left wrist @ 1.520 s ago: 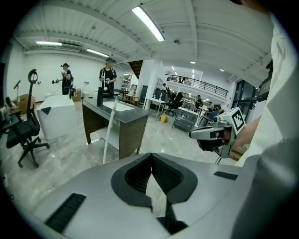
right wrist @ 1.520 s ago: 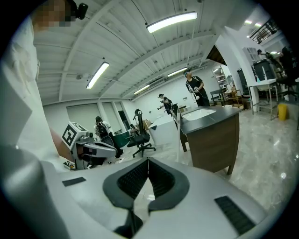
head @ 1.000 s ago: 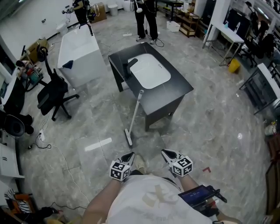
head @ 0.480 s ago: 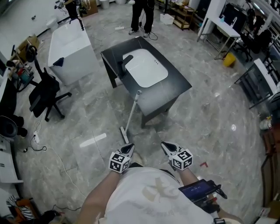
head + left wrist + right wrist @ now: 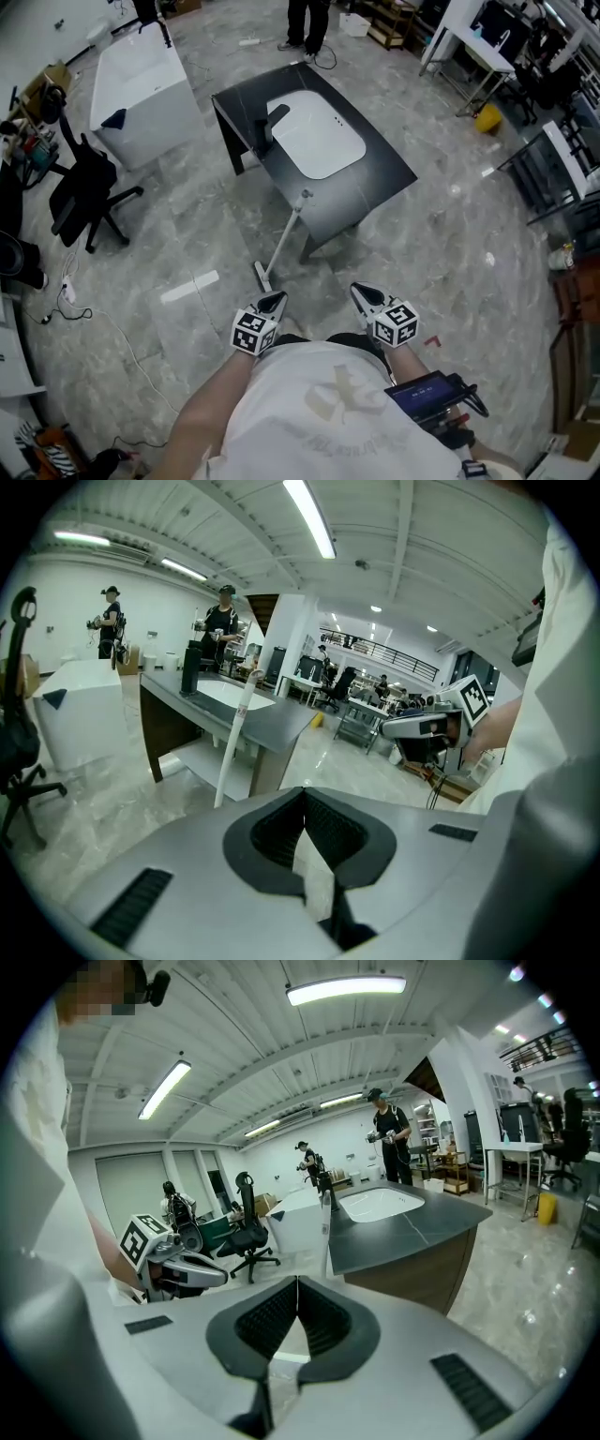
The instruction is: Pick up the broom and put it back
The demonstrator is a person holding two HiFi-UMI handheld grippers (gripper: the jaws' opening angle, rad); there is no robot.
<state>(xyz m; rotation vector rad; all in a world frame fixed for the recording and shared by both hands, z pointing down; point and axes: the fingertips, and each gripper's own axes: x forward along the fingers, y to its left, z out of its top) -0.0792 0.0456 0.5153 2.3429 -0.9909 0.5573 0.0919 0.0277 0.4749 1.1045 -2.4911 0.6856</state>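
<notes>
While the broom leans on the dark table, left tool clenched, right tool clenched — both empty.

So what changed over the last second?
The person has stepped closer to the broom; its head now lies just ahead of the left gripper. Nothing was taken or let go. It and the right gripper stay shut and empty; the broom still leans on the black counter.

Slim white long-handled broom, free-standing and tilted: narrow head down on the grey marble floor, handle tip leaning against the near edge of the dark counter.
</notes>
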